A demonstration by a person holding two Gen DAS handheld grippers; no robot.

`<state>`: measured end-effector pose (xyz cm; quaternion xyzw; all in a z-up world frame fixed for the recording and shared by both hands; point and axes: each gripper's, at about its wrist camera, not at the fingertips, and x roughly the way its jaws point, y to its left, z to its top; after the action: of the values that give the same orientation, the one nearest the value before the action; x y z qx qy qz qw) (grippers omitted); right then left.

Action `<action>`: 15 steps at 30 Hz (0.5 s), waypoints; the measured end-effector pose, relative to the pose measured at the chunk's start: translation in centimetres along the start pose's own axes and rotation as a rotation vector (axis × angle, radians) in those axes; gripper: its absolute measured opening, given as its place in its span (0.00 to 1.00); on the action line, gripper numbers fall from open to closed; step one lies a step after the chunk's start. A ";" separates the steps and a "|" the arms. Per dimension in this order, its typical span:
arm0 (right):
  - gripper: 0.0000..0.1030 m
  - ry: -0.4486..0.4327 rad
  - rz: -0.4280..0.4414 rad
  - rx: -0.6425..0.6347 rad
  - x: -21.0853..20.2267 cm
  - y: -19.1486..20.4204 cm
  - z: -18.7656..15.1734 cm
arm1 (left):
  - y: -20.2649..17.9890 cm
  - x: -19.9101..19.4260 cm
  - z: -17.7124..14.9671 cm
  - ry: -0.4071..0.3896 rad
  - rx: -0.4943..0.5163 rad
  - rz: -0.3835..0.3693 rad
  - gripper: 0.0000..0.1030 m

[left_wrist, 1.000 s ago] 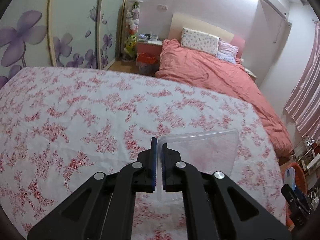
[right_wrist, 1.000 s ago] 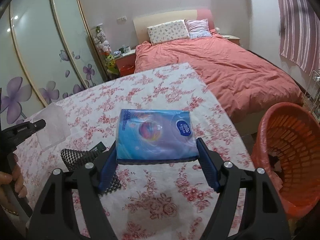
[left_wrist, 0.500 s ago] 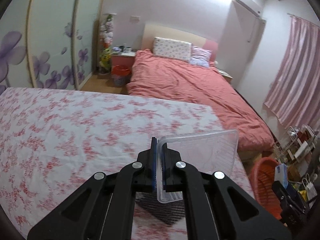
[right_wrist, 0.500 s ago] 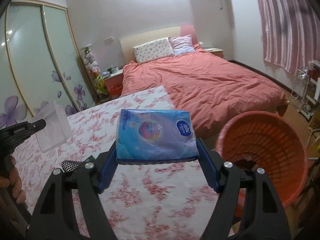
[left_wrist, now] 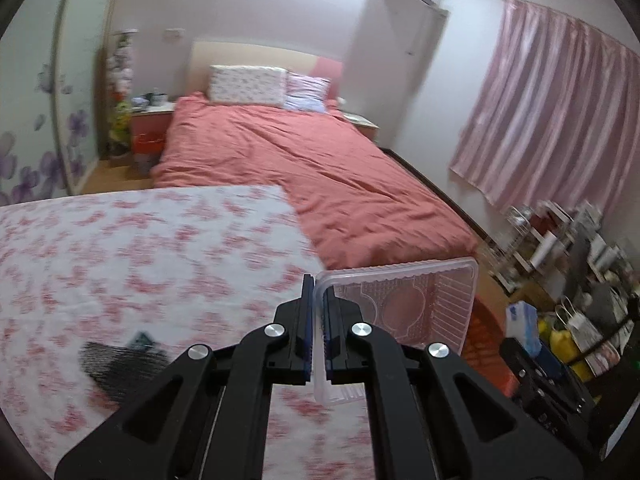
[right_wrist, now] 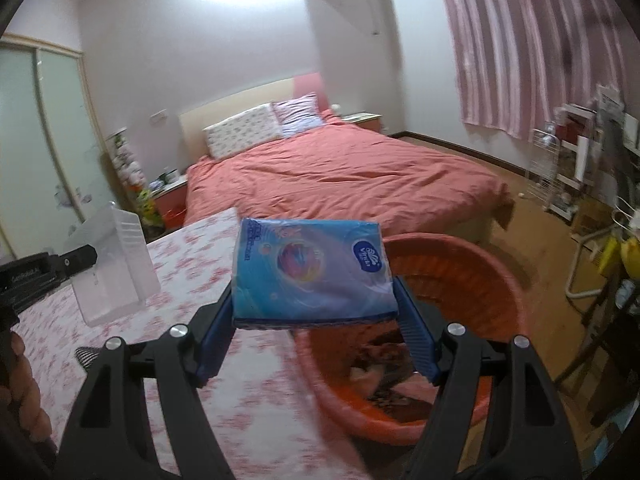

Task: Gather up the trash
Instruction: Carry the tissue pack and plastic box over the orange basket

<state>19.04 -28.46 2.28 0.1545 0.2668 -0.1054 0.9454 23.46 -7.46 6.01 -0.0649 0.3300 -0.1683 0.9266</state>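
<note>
The left gripper pinches one thin wall of a clear plastic tray, ribbed and rectangular, held above the floral bedspread. The right gripper clamps a soft blue tissue pack by its sides, above the near rim of the orange basket, a round slatted tub just right of the bed. The slick tray could pivot or slip from so narrow a pinch; the squashy pack might land on the rim.

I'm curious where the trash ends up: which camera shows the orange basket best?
The right wrist view: the orange basket shows its rim and inside. In the left wrist view, only a sliver shows behind the clear tray.
</note>
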 end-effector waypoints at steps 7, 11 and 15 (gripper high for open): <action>0.70 0.002 -0.054 0.071 0.9 -5.2 0.3 | -5.3 3.4 -1.5 0.062 0.063 -0.070 0.03; 0.70 0.003 -0.077 0.090 1.3 -7.3 0.2 | -7.8 5.2 -2.4 0.099 0.097 -0.097 0.03; 0.70 0.007 -0.092 0.103 1.6 -9.1 0.2 | -10.1 6.7 -3.3 0.132 0.129 -0.115 0.03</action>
<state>17.93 -37.13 -0.62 0.1907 0.2712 -0.1619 0.9295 23.57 -19.31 1.83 -0.0129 0.3745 -0.2458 0.8940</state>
